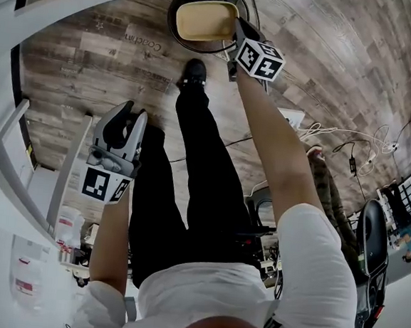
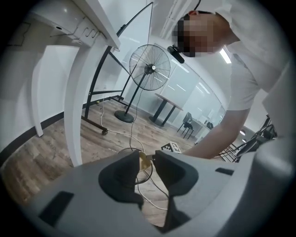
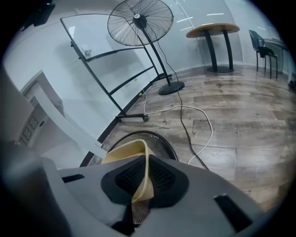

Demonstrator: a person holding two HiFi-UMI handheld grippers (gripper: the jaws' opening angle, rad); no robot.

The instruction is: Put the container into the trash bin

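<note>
A beige, shallow container point(image 1: 204, 20) hangs over the round black mesh trash bin point(image 1: 180, 32) on the wooden floor. My right gripper point(image 1: 237, 32) is shut on the container's right rim. The right gripper view shows the thin rim pinched between the pads of my right gripper point(image 3: 141, 185), with the container point(image 3: 122, 155) above the bin's opening point(image 3: 159, 141). My left gripper point(image 1: 135, 112) hangs lower left, apart from the bin, its jaws slightly parted and empty. Through the gap of my left gripper point(image 2: 147, 159) I glimpse the distant bin point(image 2: 149, 172).
A pedestal fan point(image 3: 138, 21) stands behind the bin, with cables point(image 3: 203, 125) trailing across the floor. A white table leg point(image 2: 76, 115) rises at the left. The person's black trousers and shoe point(image 1: 194, 73) are just below the bin. An office chair point(image 1: 372, 260) sits at the right.
</note>
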